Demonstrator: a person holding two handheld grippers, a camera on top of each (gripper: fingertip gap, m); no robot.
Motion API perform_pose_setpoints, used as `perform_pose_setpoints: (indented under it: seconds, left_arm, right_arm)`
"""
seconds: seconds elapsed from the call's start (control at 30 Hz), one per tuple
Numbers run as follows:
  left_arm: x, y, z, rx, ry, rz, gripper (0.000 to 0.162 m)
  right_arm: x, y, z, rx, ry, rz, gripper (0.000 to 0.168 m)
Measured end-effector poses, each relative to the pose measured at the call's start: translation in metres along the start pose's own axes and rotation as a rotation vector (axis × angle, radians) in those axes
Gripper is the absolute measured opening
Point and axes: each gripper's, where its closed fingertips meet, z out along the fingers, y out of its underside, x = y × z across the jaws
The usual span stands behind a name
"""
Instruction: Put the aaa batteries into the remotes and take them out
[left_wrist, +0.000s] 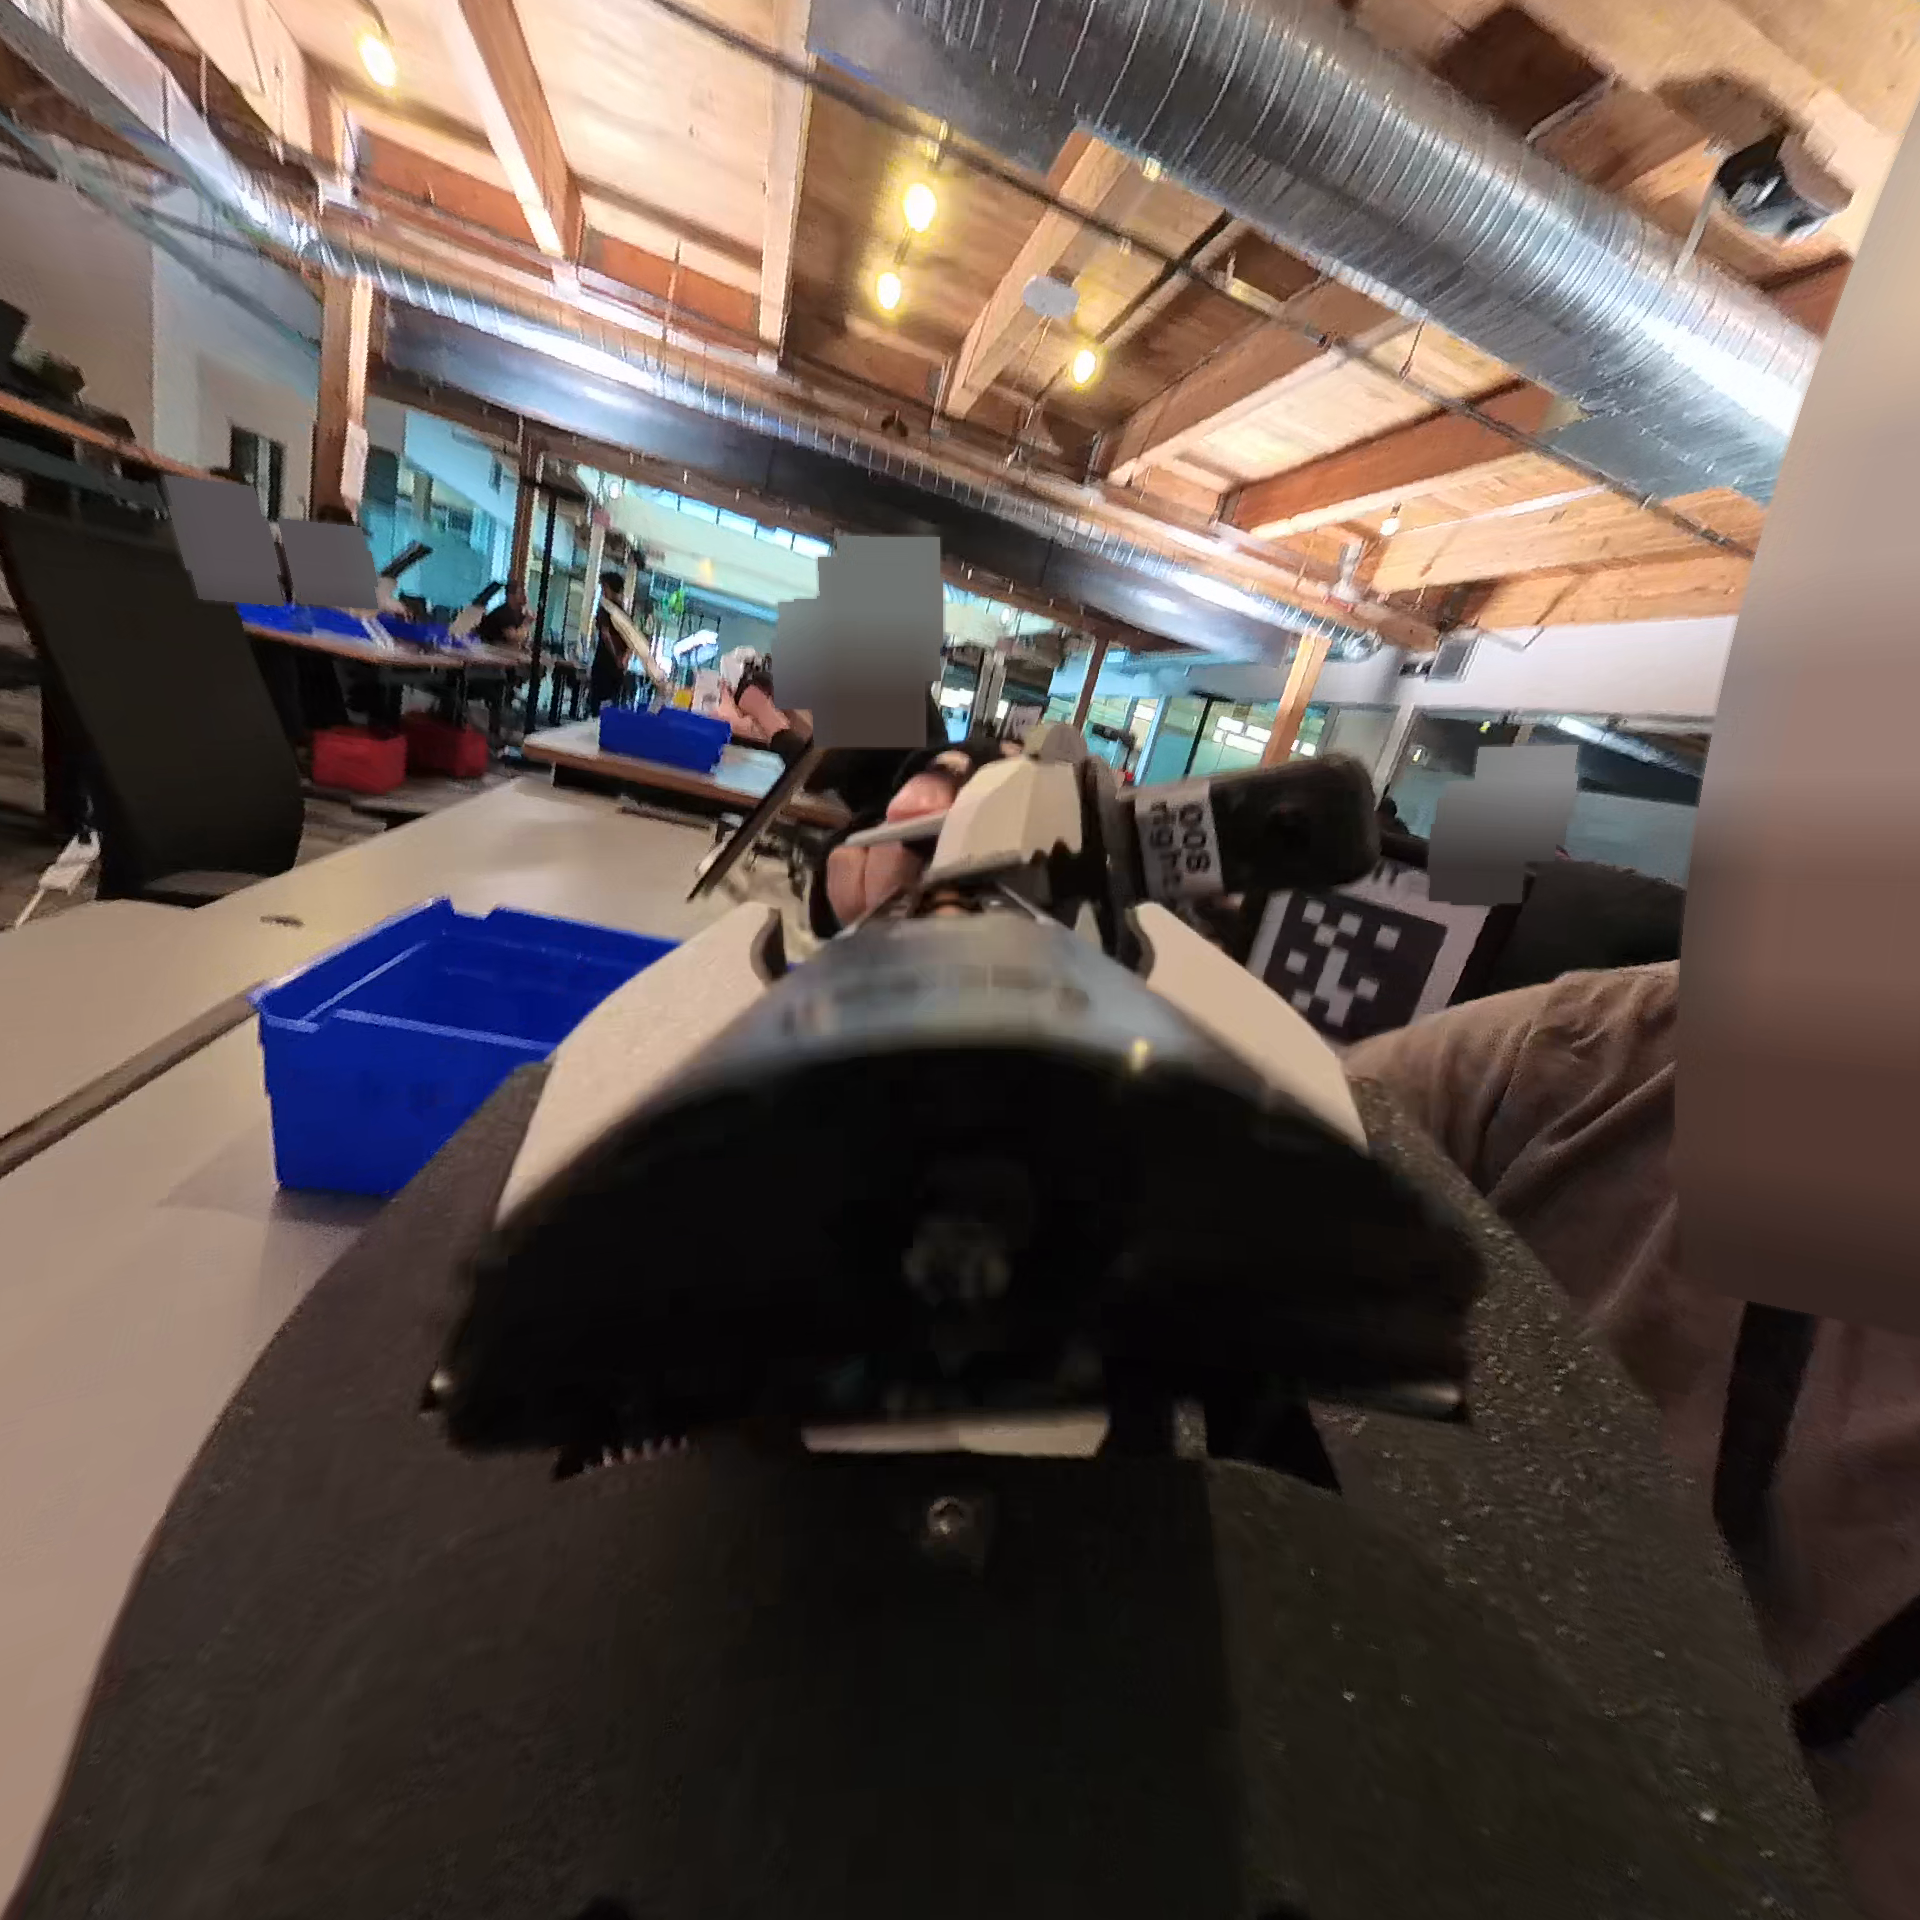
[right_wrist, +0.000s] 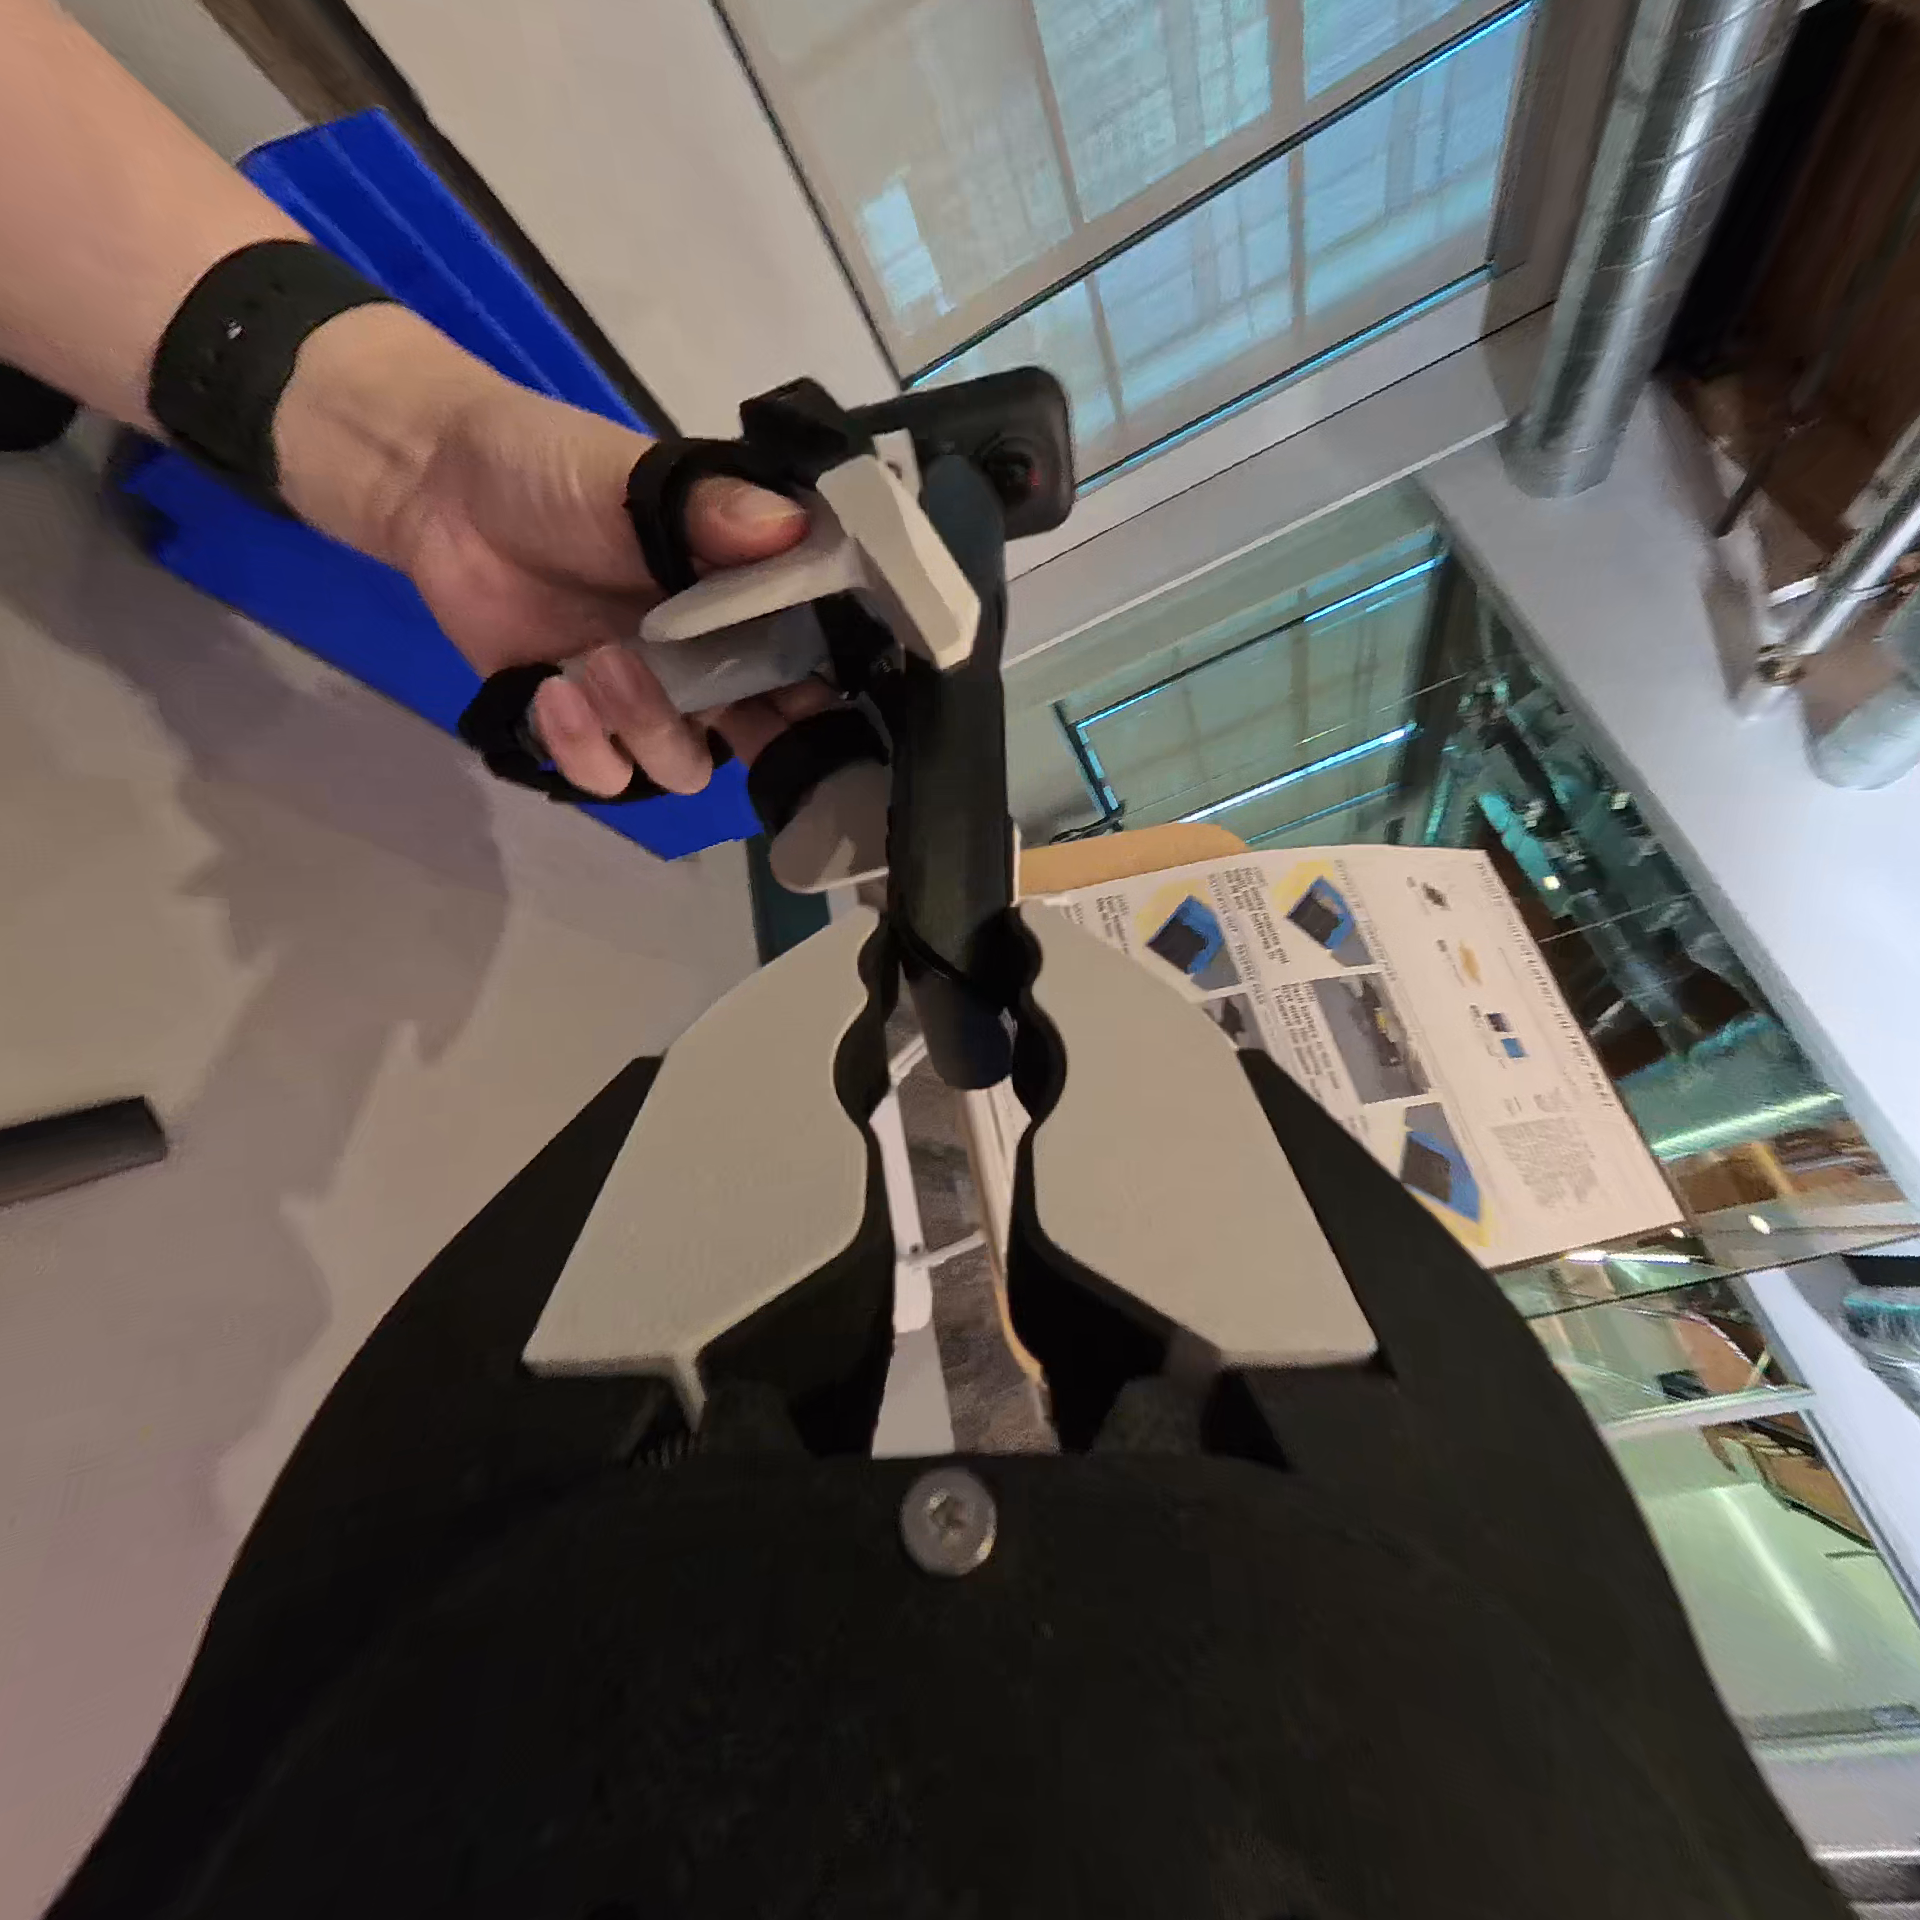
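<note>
Remote (right_wrist: 951, 831) between both grippers' jaws

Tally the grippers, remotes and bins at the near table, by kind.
Two-finger handheld grippers: 2, the left gripper and the right gripper
Long black plastic remote, gripped by both: 1
Blue plastic bin on the table: 1
Total: 4
</note>
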Motion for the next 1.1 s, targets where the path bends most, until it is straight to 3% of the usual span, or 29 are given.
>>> perform_pose_setpoints:
  seconds: [0.03, 0.23, 0.43, 0.5, 0.6, 0.7, 0.97, 1.1]
  left_arm:
    - [-0.002, 0.005, 0.0, -0.035, -0.012, 0.002, 0.06]
    - [-0.013, 0.022, -0.002, -0.162, -0.053, 0.013, 0.082]
    - [-0.01, 0.039, 0.002, -0.238, -0.029, 0.024, 0.082]
    - [-0.004, 0.036, 0.006, -0.192, 0.015, 0.017, 0.07]
    - [0.003, 0.026, 0.007, -0.12, 0.069, -0.036, 0.078]
    - [-0.002, 0.025, 0.006, -0.126, 0.018, 0.008, 0.084]
    - [0.001, -0.002, 0.002, 0.074, 0.013, 0.077, 0.077]
    - [0.006, 0.002, 0.002, 0.03, 0.028, 0.108, 0.071]
  right_arm:
    - [0.0, 0.003, -0.001, -0.008, -0.025, 0.008, 0.021]
    - [-0.002, 0.005, -0.021, 0.043, -0.136, 0.106, 0.02]
    - [-0.005, 0.001, -0.026, 0.03, -0.144, 0.015, 0.02]
    - [-0.007, 0.002, -0.027, 0.023, -0.15, -0.012, 0.02]
    - [-0.007, 0.004, -0.028, 0.022, -0.146, -0.04, 0.02]
    - [-0.005, 0.003, -0.03, 0.025, -0.145, -0.028, 0.02]
    - [-0.009, 0.006, -0.026, 0.007, -0.143, -0.031, 0.02]
    - [-0.007, 0.009, -0.027, -0.005, -0.135, -0.031, 0.02]
